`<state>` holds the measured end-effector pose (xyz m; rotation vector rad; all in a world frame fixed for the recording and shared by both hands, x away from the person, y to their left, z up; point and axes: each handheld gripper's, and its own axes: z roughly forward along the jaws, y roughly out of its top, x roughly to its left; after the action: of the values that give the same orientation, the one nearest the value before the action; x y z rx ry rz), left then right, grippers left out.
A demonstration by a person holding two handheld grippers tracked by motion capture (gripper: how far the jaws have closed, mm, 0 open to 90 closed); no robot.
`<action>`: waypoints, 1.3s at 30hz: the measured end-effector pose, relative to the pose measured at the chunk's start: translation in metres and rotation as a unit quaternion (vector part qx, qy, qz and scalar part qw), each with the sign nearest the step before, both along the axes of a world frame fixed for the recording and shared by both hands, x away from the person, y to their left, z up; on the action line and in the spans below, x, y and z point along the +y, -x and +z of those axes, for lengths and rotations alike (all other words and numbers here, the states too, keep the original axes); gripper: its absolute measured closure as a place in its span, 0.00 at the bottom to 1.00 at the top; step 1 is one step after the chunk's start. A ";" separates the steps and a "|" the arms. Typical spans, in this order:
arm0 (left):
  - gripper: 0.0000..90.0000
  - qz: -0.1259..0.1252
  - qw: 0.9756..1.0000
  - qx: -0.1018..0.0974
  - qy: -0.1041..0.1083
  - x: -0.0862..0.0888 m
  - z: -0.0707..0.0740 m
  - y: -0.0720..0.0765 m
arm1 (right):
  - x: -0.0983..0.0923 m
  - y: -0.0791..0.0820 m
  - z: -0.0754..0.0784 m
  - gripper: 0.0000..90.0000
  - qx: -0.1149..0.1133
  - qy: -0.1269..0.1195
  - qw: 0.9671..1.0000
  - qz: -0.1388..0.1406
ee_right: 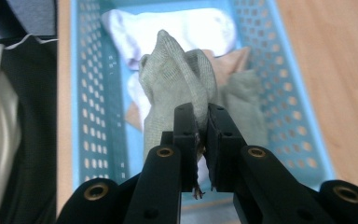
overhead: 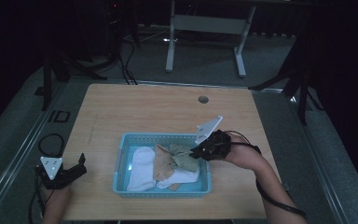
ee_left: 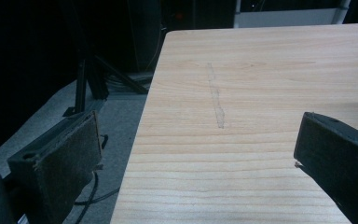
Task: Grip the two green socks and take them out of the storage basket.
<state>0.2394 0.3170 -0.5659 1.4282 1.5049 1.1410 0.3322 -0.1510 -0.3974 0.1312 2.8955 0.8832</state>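
Fingers of the right gripper pinch the green sock above the basket.

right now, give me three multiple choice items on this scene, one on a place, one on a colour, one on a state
1. Where does the left gripper sit?
A. in the basket
B. by the table's left edge
C. on the floor

2. What colour is the basket?
A. light blue
B. red
C. black

3. How does the right gripper stand?
A. wide open
B. shut on nothing
C. shut on the grey-green sock

Answers:
1 B, the high view shows it at the table's near left edge.
2 A, its perforated walls are light blue.
3 C, its jaws pinch the sock's fabric.
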 end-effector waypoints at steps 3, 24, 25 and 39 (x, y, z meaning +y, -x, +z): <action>0.00 0.000 1.000 0.000 0.000 0.000 0.000 0.000 | -0.011 -0.002 0.007 0.92 -0.006 -0.014 1.000 -0.014; 0.00 0.001 1.000 0.001 -0.001 0.000 0.000 0.000 | -0.107 -0.016 0.003 0.91 -0.008 -0.032 0.989 -0.142; 0.00 0.001 1.000 0.001 -0.001 0.000 0.000 0.000 | -0.107 -0.016 0.003 0.91 -0.008 -0.032 0.989 -0.142; 0.00 0.002 1.000 0.000 -0.001 0.000 0.000 0.000 | -0.150 -0.024 -0.065 0.92 0.048 -0.005 0.976 -0.211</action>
<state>0.2395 0.3167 -0.5659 1.4282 1.5076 1.1447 0.3567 -0.3012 -0.4624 0.7774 2.7793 0.8272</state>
